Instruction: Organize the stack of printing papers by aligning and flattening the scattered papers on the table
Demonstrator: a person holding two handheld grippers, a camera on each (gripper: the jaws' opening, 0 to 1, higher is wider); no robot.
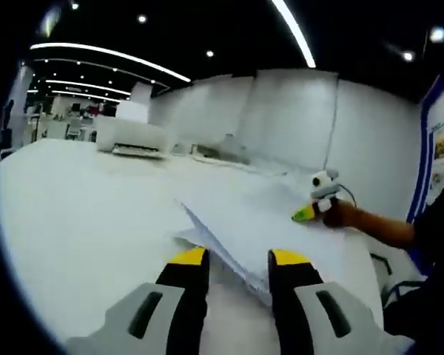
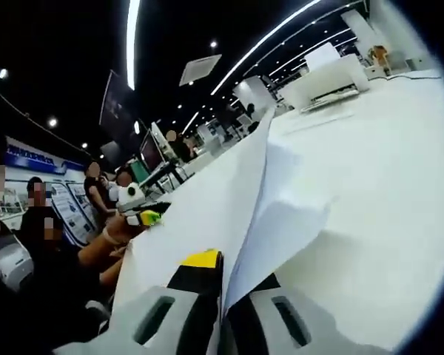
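Note:
A loose stack of white printing papers [image 1: 270, 222] lies skewed on the white table [image 1: 81, 214], sheets fanned at the near edge. My left gripper [image 1: 239, 259] is open, its yellow-tipped jaws either side of the stack's near corner. At the far edge, my right gripper [image 1: 311, 212], held by a hand, meets the sheets. In the right gripper view, my right gripper [image 2: 226, 285] is shut on the papers [image 2: 229, 200], which rise bent from between its jaws; one jaw is hidden under them. The left gripper [image 2: 144, 217] shows past the sheets at the left.
A white printer [image 1: 133, 137] [image 2: 329, 78] stands at the table's far end. White partition walls [image 1: 296, 118] back the table. Several people [image 2: 37, 214] stand near display boards beside the table. Bare tabletop [image 2: 385, 185] stretches beside the stack.

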